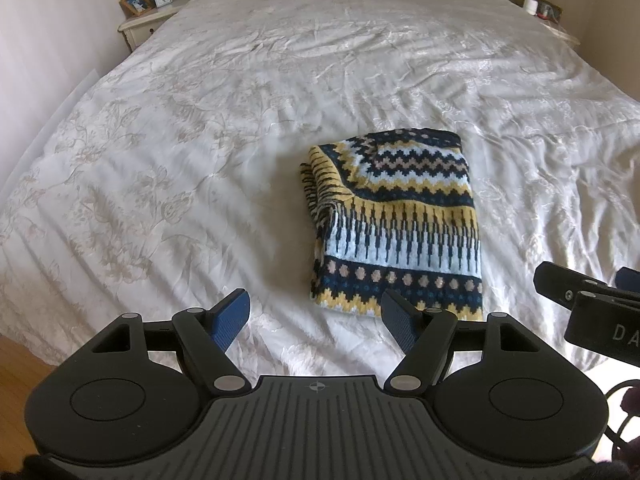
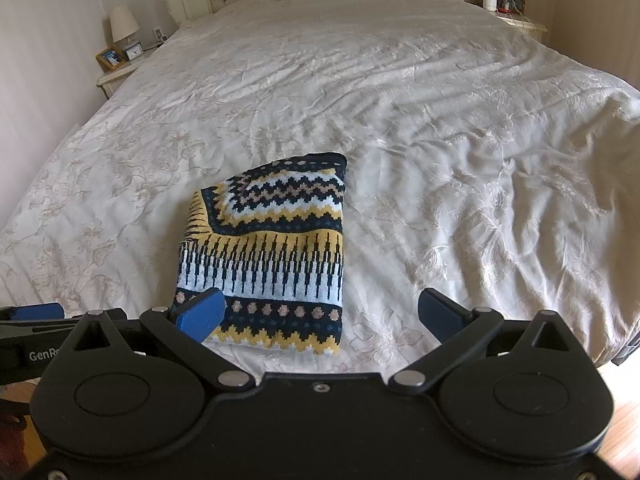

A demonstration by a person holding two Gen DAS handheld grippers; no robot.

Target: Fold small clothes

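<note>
A knitted garment [image 1: 396, 220] in navy, yellow and pale blue zigzags lies folded into a compact rectangle near the foot of the bed; the right wrist view also shows this garment [image 2: 268, 256]. My left gripper [image 1: 316, 318] hovers just short of its near edge, jaws spread wide, blue pads bare. My right gripper [image 2: 322, 316] is open too, with its left pad over the garment's near left corner and nothing between the pads. Each gripper shows at the edge of the other's view.
The white floral bedspread [image 1: 200, 140] covers the whole bed, wrinkled around the garment. Nightstands with lamps stand at the head, one at the left [image 1: 146, 20] and one at the right [image 2: 516, 16]. Wooden floor [image 1: 16, 364] shows below the foot of the bed.
</note>
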